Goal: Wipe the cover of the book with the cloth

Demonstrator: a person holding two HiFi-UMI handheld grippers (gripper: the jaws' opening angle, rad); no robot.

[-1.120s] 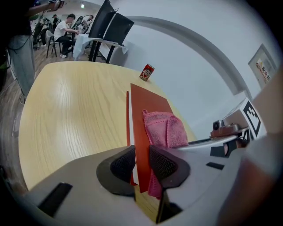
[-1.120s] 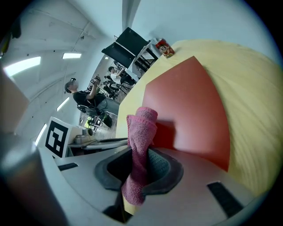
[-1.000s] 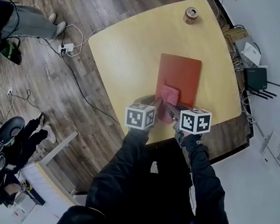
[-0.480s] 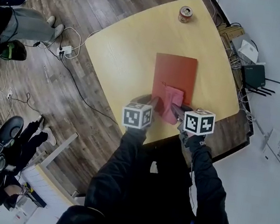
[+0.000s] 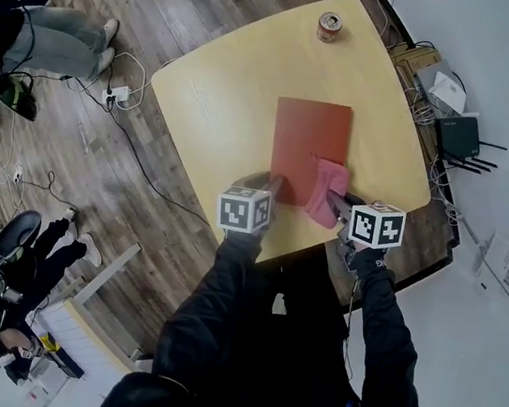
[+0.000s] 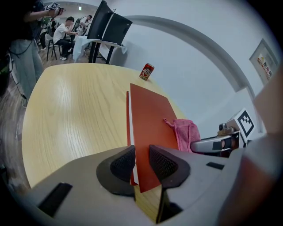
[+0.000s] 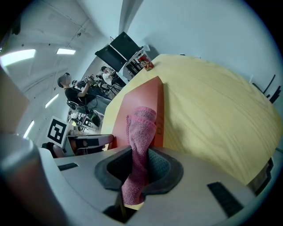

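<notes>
Red book (image 5: pixel 309 140) lies flat in the middle of the yellow wooden desk (image 5: pixel 224 89). Its near edge is pinched between the jaws of the left tool (image 6: pixel 141 165). The pink cloth (image 5: pixel 326 192) sits on the book's near right corner, squeezed tight in the right tool (image 7: pixel 139 170). A can (image 5: pixel 329 26) stands far off at the desk's back edge.

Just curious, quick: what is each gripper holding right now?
Left gripper: closed on the book.
Right gripper: closed on the cloth.
</notes>
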